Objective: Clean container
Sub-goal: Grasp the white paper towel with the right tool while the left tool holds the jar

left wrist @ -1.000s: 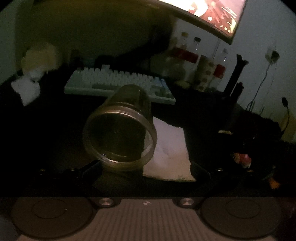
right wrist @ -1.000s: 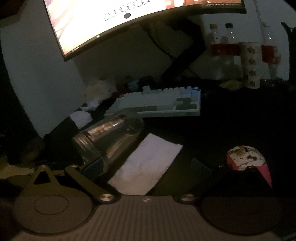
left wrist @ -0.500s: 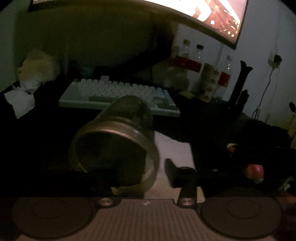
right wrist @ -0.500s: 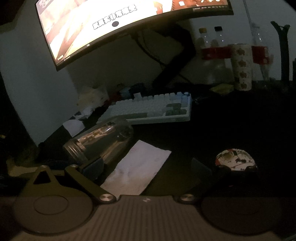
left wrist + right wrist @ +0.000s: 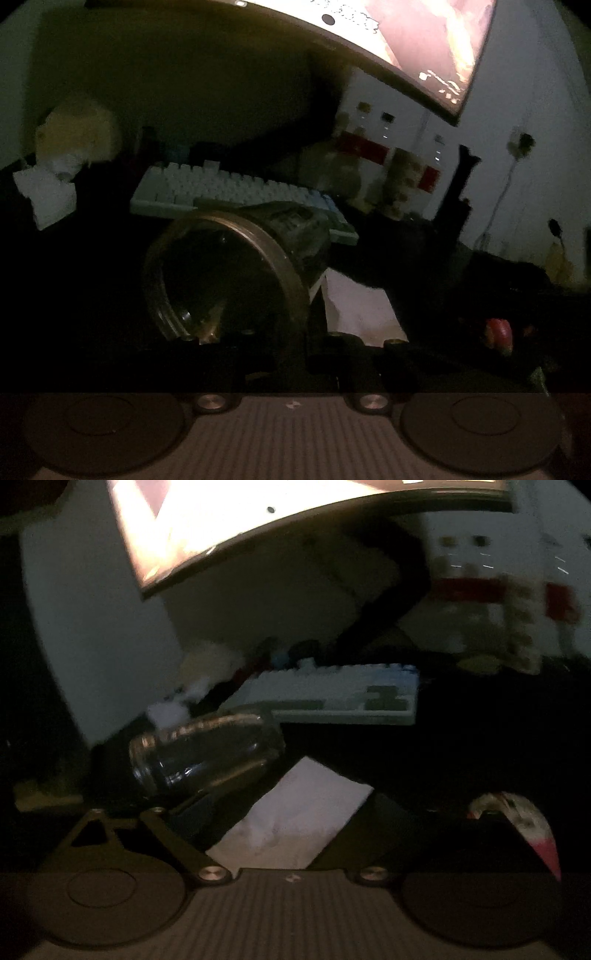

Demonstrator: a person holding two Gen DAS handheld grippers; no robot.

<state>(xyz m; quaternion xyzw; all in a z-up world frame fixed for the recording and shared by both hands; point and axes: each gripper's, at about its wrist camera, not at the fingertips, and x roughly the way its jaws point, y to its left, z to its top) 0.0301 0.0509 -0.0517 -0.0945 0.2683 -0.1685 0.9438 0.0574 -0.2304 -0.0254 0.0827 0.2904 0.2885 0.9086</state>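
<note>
A clear glass jar (image 5: 229,273) lies tilted with its open mouth toward the left wrist camera. My left gripper (image 5: 291,343) is shut on the jar's rim and holds it off the dark desk. The jar shows from the side in the right wrist view (image 5: 207,753). A white paper towel (image 5: 295,819) lies flat on the desk beside it, also in the left wrist view (image 5: 358,306). My right gripper (image 5: 288,812) is open and empty, with the towel lying between its fingers.
A white keyboard (image 5: 332,698) lies behind the jar, under a lit curved monitor (image 5: 258,520). Bottles with red labels (image 5: 373,151) stand at the back right. A round red-and-white lid (image 5: 513,816) lies at right. Crumpled tissues (image 5: 55,184) sit at left.
My left gripper closed on the jar's rim and lifted and tilted the jar. My right gripper moved closer over the towel and stayed open.
</note>
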